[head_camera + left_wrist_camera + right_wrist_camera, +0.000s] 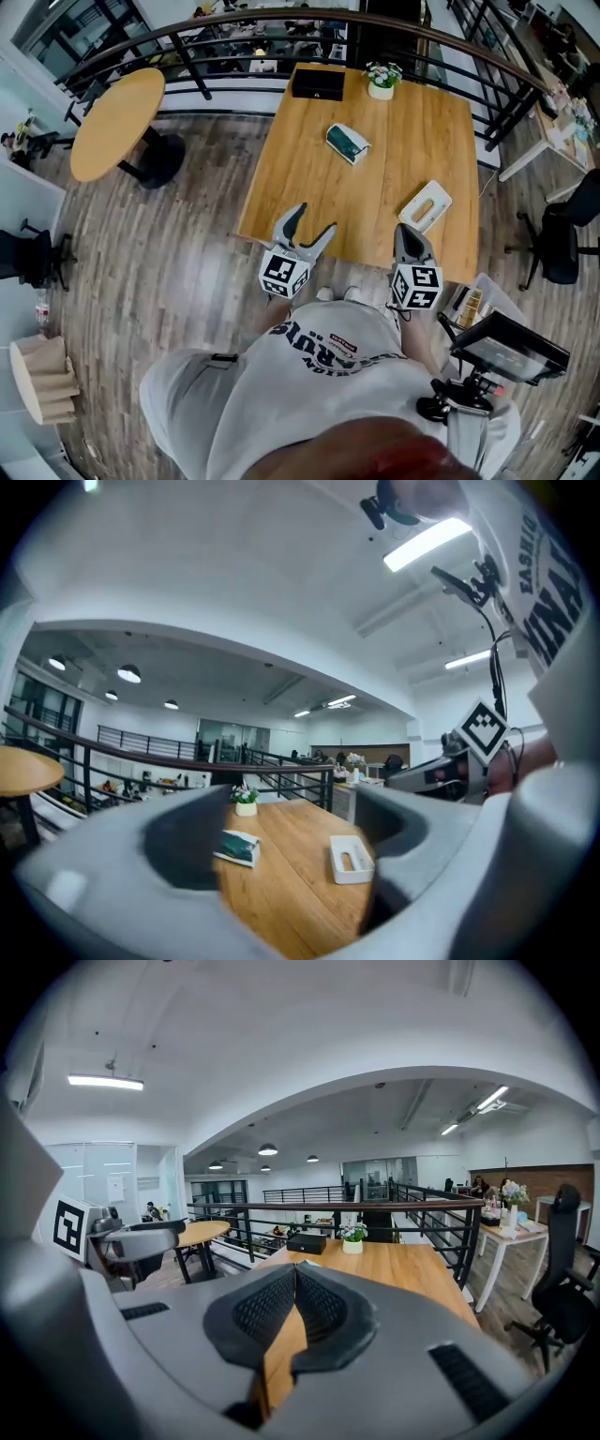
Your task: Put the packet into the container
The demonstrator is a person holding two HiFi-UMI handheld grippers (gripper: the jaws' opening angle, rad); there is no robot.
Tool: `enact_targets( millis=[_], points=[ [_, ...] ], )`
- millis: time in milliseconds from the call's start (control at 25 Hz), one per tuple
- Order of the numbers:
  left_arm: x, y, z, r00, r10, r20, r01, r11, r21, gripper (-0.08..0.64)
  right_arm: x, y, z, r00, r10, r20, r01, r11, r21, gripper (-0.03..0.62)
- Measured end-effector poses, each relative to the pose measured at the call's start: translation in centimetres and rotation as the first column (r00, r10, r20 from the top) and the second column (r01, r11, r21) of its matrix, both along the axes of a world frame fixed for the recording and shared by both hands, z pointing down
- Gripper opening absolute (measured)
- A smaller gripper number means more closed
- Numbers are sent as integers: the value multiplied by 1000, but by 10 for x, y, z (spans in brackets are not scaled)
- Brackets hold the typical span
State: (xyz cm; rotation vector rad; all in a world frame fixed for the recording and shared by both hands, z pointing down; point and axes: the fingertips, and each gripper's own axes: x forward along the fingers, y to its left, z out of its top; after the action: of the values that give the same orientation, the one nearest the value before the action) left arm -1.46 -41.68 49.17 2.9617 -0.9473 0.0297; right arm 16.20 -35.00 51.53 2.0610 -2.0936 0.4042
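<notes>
Round table: it is sitting far to your left, well apart from the work, with its far rim running under the black railing.
Left claw: you are holding it released, the jaws standing partway apart with nothing between the pads, and the tips are hovering over the near left edge of the wooden table.
Left claw's own view: the jaws are looming large and blurred, and they are covering the table's near edge and both lower corners.
Packet: it is lying flat on the tabletop beyond your left claw, well apart from it, with nothing touching it. Its print is showing too small to read.
Container: it is lying on the table to the right of the packet and apart from it, just beyond your right claw. Its top slot is showing, but the inside is staying too dark to make out.
Right claw: you are keeping it clenched, the pads meeting at the tips and gripping nothing, over the table's near edge.
Right claw's own view: the closed jaws are blocking the packet and the container, and only the table's far end is showing, with the black box and flower pot.
Office chair: the picture's right edge is cutting it off.
</notes>
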Motion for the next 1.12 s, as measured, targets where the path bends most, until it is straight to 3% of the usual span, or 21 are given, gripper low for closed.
enact_targets(
  millis=[40, 80, 320, 440, 600, 680, 760, 840, 880, 960, 1120],
  points=[
    [2, -4, -3, 1000, -32, 2, 31, 999, 37, 556, 4, 1, 1, 1000, 4, 0, -4, 1000, -2, 9],
    [4, -7, -6, 999, -53, 9, 52, 996, 67, 595, 9, 2, 1, 1000, 10, 1, -10, 1000, -4, 9],
    [32, -16, -8, 999, -19, 39, 15, 995, 103, 595, 42, 5, 3, 998, 60, -3, -60, 998, -17, 9],
    [49, -22, -1, 992, 46, 115, -60, 991, 116, 595, 53, 3, 4, 997, 73, -3, -73, 997, -19, 9],
    [76, -34, 3, 961, 157, 227, -191, 972, 139, 595, 73, 5, 3, 995, 105, 3, -105, 994, -19, 9],
    [85, -43, 11, 928, 212, 306, -263, 955, 136, 595, 82, 8, 5, 992, 129, 7, -129, 992, -16, 9],
    [92, -56, 24, 866, 266, 425, -348, 929, 128, 595, 89, 13, 6, 988, 157, 8, -157, 988, -6, 9],
    [106, -75, 38, 770, 313, 556, -435, 895, 99, 595, 102, 18, 6, 982, 188, 6, -188, 982, -3, 9],
    [115, -85, 43, 709, 331, 623, -479, 874, 81, 595, 110, 20, 6, 979, 202, 8, -202, 979, -6, 9],
    [130, -104, 49, 564, 363, 741, -570, 821, 32, 595, 124, 25, 8, 974, 227, 14, -227, 974, -16, 9],
    [154, -146, 55, 275, 367, 889, -709, 702, -70, 595, 138, 38, 17, 959, 281, 27, -280, 959, -36, 9]
  ],
)
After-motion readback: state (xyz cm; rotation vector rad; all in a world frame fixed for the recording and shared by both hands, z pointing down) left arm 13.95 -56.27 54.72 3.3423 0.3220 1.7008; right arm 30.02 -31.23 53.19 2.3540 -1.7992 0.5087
